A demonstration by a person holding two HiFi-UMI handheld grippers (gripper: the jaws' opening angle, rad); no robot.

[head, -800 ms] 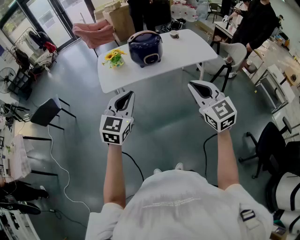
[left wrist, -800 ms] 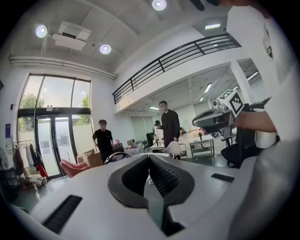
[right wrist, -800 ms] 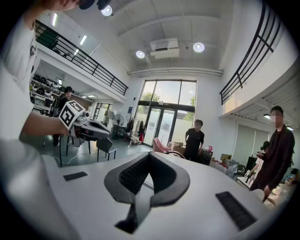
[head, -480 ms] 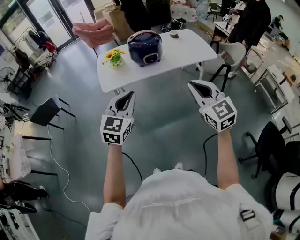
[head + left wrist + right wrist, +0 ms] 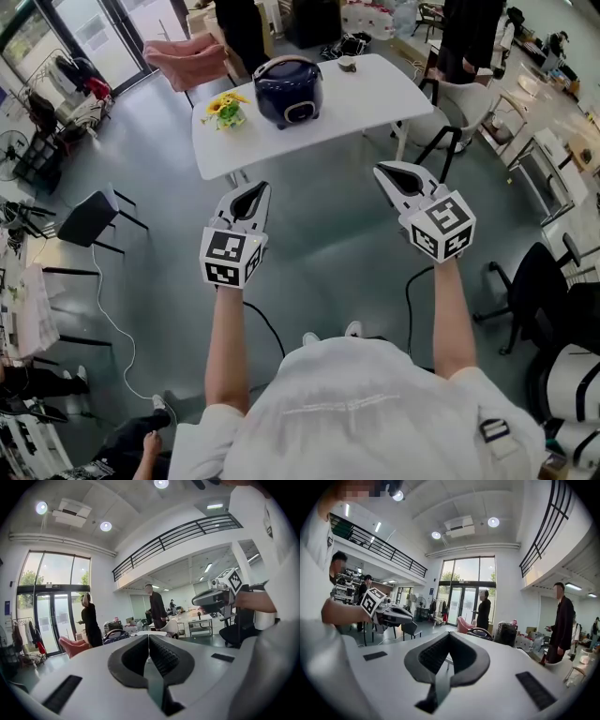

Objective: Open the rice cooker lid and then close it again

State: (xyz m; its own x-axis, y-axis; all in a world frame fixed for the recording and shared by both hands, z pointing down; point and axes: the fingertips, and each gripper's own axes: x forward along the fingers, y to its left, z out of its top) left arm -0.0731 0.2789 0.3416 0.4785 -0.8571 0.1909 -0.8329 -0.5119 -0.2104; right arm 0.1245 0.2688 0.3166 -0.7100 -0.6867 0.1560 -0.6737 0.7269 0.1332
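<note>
The dark blue, rounded rice cooker [image 5: 289, 91] sits with its lid down on the white rectangular table [image 5: 375, 94], beside yellow flowers [image 5: 225, 110]. Well short of that table, the left gripper [image 5: 253, 187] and right gripper [image 5: 382, 172] hover, jaws pressed together, holding nothing.

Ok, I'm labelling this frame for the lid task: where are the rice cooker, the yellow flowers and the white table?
rice cooker [image 5: 281, 94], head view, on its dark blue body.
yellow flowers [image 5: 223, 106], head view, on the blooms.
white table [image 5: 375, 94], head view, on the bare top right of the cooker.
</note>
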